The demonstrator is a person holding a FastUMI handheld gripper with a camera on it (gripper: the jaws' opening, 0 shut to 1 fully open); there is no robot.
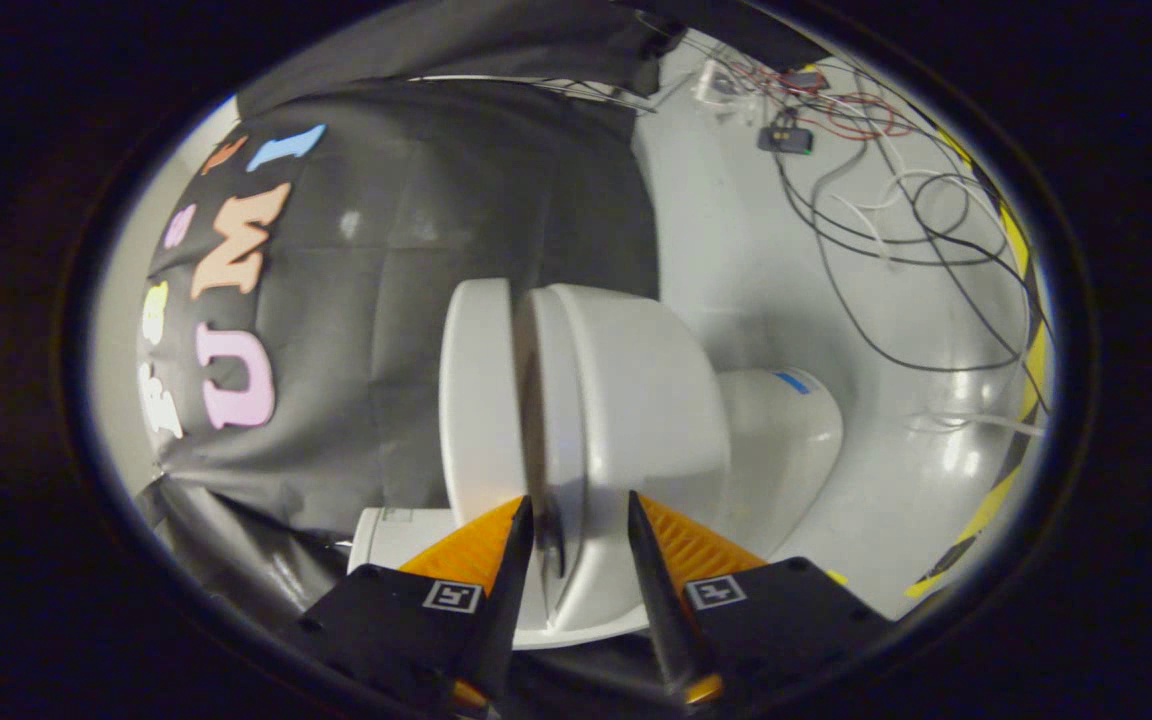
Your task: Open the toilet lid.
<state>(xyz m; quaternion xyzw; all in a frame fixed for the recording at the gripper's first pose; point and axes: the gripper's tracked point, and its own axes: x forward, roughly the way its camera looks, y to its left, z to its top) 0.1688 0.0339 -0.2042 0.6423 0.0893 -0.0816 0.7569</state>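
Grey floor [736, 270] lies at one o'clock; the tool [581, 545] is held apart around the toilet lid [626, 400] edge, which should be clamped firmly before swinging.

The gripper view rides on the gripper [581, 520], rolled sideways; it faces the toilet [626, 400] at 12 o'clock, very near; floor [786, 260] at 2 o'clock.
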